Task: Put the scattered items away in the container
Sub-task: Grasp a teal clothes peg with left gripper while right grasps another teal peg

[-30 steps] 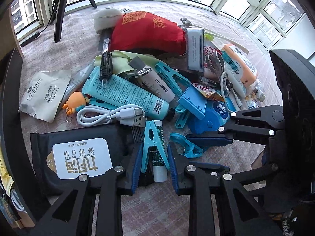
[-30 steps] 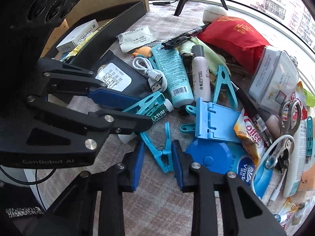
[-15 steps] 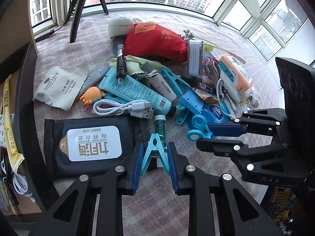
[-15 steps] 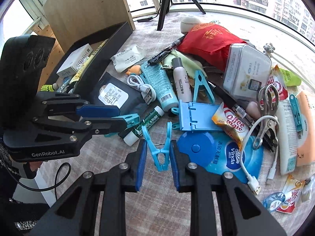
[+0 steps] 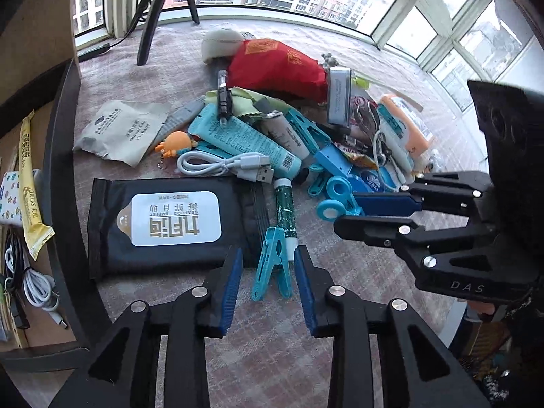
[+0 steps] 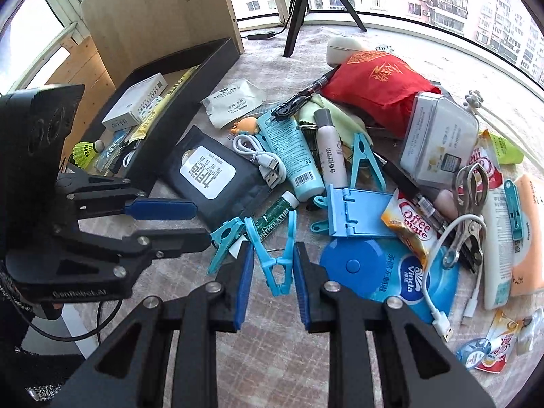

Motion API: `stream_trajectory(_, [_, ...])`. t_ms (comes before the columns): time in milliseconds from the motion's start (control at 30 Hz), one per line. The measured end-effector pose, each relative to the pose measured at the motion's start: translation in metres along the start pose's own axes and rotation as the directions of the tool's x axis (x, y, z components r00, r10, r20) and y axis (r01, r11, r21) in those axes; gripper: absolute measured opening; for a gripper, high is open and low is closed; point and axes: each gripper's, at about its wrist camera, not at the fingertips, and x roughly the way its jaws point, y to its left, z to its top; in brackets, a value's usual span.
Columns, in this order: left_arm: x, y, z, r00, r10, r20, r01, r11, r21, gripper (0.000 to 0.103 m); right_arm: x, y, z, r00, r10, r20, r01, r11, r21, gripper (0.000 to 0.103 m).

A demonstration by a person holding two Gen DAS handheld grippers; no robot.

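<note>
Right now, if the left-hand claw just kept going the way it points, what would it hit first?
Probably the blue plastic clothes peg lying between the left gripper fingers, pads seemingly clear of it; its jaws just widened. Beyond lies the green lip-balm tube.

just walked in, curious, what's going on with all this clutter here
A person is tidying clutter with two handheld grippers. The right gripper is clamped on a light blue clothespin. The left gripper has a teal clothespin between its jaws, which have just been opening; the pads stand clear of it.
</note>
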Motion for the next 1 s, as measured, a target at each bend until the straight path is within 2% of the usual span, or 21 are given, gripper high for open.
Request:
stream_trajectory(133, [0.017,-0.014,-0.002,0.999,0.024,-0.035,-0.022,0.999,0.045,0.030,-0.001,-0.004,-0.003,1.000,-0.005,0.003,0.004,1.000,0.013,0.023])
stream_trajectory(267, [0.024,-0.020,-0.003,0.998,0.050,-0.038,-0.047,0.996,0.077,0.029,-0.001,-0.008,-0.005,1.000,-0.012,0.000,0.012,1.000,0.021,0.023])
stream_trajectory(367, [0.023,-0.020,-0.004,0.998,0.057,-0.034,-0.054,0.996,0.077,0.024,-0.001,-0.009,-0.005,1.000,-0.024,-0.002,0.024,0.999,0.026,0.023])
stream_trajectory(433, [0.020,-0.017,-0.005,0.998,0.051,-0.029,-0.049,0.997,0.067,0.014,-0.001,-0.009,-0.005,1.000,-0.018,0.001,0.018,0.999,0.034,0.023])
stream_trajectory(533, [0.016,-0.011,-0.009,0.999,0.028,-0.024,-0.028,0.999,0.036,0.009,-0.002,-0.008,-0.005,1.000,-0.020,0.002,0.020,0.999,0.031,0.023])
stream_trajectory(667, [0.011,-0.009,-0.013,0.999,0.026,-0.020,-0.026,0.999,0.022,0.011,-0.001,-0.005,-0.006,1.000,-0.017,-0.007,0.017,1.000,0.021,0.023])
stream_trajectory(733, [0.013,-0.013,-0.016,0.999,0.038,-0.034,-0.038,0.999,0.027,0.026,-0.001,-0.006,-0.006,1.000,-0.017,-0.010,0.017,1.000,0.022,0.023])
stream_trajectory(767, [0.015,-0.015,-0.017,0.998,0.044,-0.035,-0.042,0.999,0.034,0.028,-0.001,-0.006,-0.006,1.000,-0.017,-0.010,0.018,1.000,0.024,0.023])
stream_trajectory(867, [0.025,-0.024,-0.020,0.996,0.077,-0.053,-0.074,0.995,0.060,0.029,0.000,-0.006,-0.007,1.000,-0.014,-0.012,0.015,0.999,0.030,0.023])
stream_trajectory(933, [0.027,-0.027,-0.020,0.994,0.104,-0.039,-0.101,0.993,0.069,0.026,0.000,-0.007,-0.007,1.000,-0.015,-0.011,0.016,0.999,0.033,0.023])
stream_trajectory(1000, [0.027,-0.027,-0.018,0.994,0.102,-0.043,-0.100,0.993,0.061,0.027,-0.001,-0.007,-0.007,1.000,-0.018,-0.008,0.018,0.999,0.035,0.023])
